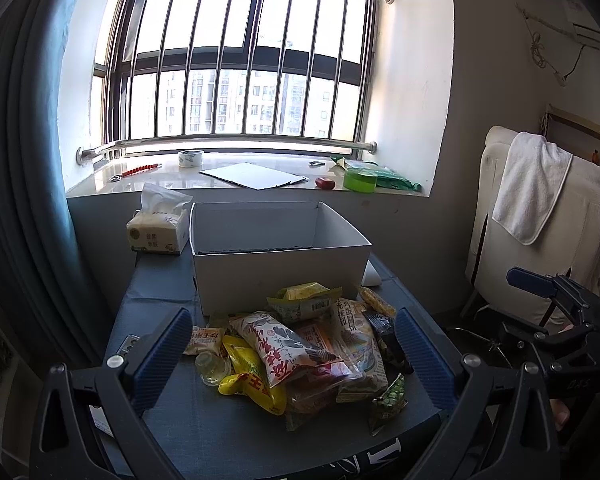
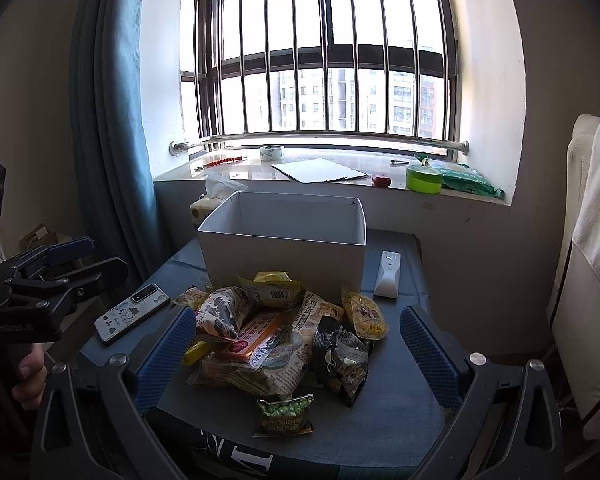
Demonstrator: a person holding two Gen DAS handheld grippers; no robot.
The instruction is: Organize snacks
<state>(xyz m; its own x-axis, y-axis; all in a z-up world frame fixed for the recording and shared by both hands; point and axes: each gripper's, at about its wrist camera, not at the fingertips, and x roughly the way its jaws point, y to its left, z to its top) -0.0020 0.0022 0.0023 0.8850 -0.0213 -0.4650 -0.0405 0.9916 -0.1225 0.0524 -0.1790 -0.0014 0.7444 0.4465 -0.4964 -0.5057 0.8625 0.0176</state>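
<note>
A pile of snack packets (image 1: 300,348) lies on the blue-grey table, also in the right wrist view (image 2: 284,332). Behind it stands an open white box (image 1: 280,272), which also shows in the right wrist view (image 2: 284,256); no snacks are visible inside it. My left gripper (image 1: 294,356) is open and empty, its blue pads on either side of the pile, held back above the near edge. My right gripper (image 2: 296,348) is open and empty too, framing the pile. A small green pea packet (image 2: 286,414) lies nearest the front edge.
A tissue pack (image 1: 158,232) stands left of the box. A phone (image 2: 132,316) lies at the table's left, a white remote (image 2: 388,274) right of the box. The windowsill (image 1: 148,178) holds tape rolls and a sheet. A towel-draped chair (image 1: 540,220) is right.
</note>
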